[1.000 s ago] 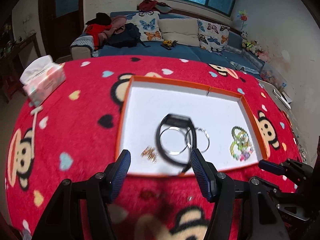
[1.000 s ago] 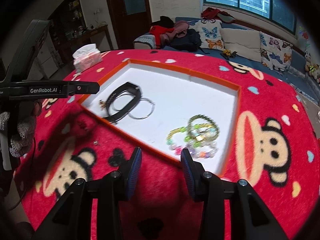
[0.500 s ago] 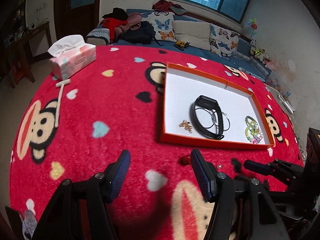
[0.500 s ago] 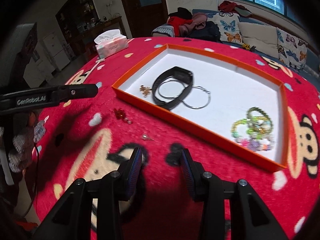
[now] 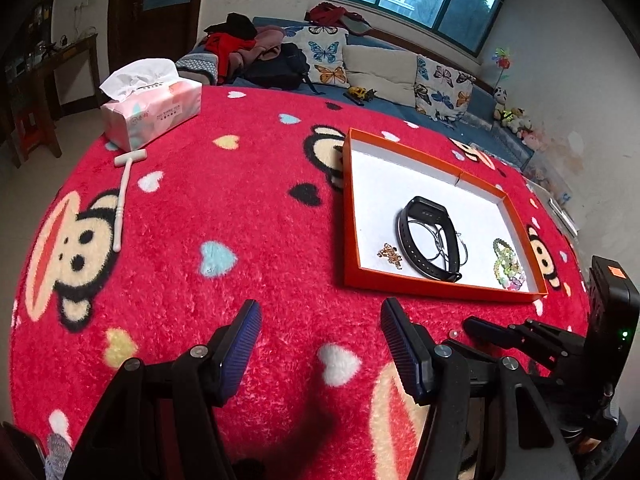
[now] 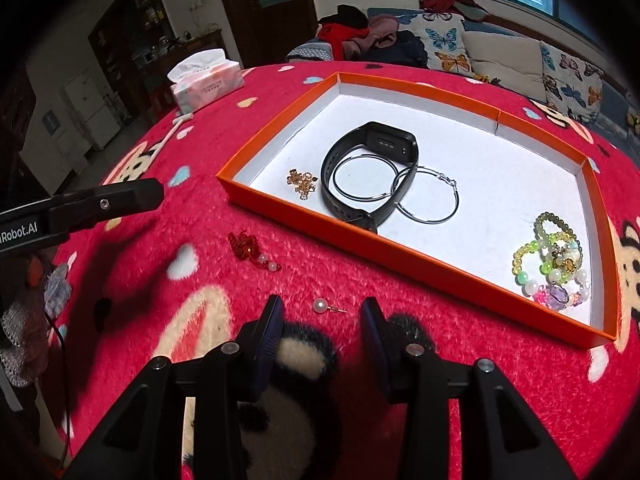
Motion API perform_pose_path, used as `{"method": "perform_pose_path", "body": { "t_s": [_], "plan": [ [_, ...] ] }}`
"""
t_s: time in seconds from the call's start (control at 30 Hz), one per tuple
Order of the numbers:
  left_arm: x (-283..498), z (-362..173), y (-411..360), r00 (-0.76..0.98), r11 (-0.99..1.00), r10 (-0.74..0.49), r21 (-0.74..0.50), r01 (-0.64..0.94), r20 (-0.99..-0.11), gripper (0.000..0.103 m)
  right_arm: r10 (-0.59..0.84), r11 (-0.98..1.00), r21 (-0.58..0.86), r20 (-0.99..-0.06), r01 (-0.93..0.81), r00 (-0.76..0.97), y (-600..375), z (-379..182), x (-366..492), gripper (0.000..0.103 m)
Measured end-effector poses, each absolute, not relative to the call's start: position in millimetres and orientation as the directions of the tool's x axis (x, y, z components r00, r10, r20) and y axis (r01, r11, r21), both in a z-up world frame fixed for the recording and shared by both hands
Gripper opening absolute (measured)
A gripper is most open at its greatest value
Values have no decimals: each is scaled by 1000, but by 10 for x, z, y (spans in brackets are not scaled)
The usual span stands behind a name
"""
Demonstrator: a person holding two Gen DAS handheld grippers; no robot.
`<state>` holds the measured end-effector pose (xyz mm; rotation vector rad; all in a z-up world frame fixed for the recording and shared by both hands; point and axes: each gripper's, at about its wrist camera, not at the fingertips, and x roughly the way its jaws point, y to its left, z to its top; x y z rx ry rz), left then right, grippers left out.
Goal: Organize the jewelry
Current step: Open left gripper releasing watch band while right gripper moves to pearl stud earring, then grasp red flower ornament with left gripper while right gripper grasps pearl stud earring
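An orange tray (image 6: pixel 420 258) (image 5: pixel 347 216) with a white floor holds a black wristband (image 6: pixel 370 152) (image 5: pixel 426 236), silver hoop earrings (image 6: pixel 426 196), a small gold piece (image 6: pixel 302 182) (image 5: pixel 390 254) and beaded bracelets (image 6: pixel 554 260) (image 5: pixel 506 264). On the red cloth in front of the tray lie a pearl stud earring (image 6: pixel 322 306) and a red beaded piece (image 6: pixel 248 246). My right gripper (image 6: pixel 322 320) is open and empty, its fingers on either side of the pearl stud, just short of it. My left gripper (image 5: pixel 318 328) is open and empty over bare cloth, left of the tray.
A tissue pack (image 5: pixel 152 110) (image 6: pixel 206 78) and a white stick (image 5: pixel 122 196) lie at the far left of the red monkey-print cloth (image 5: pixel 200 220). A sofa with butterfly cushions (image 5: pixel 384 68) stands behind the table.
Both grippers have pulled back from the tray. The left one swung left over bare cloth. The right one came down toward the pearl stud on the cloth.
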<state>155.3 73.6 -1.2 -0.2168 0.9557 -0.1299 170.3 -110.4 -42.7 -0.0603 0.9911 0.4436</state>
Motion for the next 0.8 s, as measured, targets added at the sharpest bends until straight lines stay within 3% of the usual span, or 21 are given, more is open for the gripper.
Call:
{"method": "perform_pose_path", "body": {
  "t_s": [0.13,0.3,0.47,0.8],
  "plan": [
    [1595,-51,687,564,971,-210,-239,24,-799,66,305,914,109,-820,-391,485,-1050,-440,1687,42],
    [1617,-66,653,565,970,-213,-240,27,-797,66,280,913,67,-821,-402,498,-999,-446,1682,28],
    [1629,-84,601,559,970,-225,-240,48,-798,66,271,916,58,-820,-397,505,-1016,-451,1686,21],
    [1631,-155,269,541,964,-266,-208,168,-798,66,282,910,60,-814,-409,508,-1041,-425,1663,20]
  ]
}}
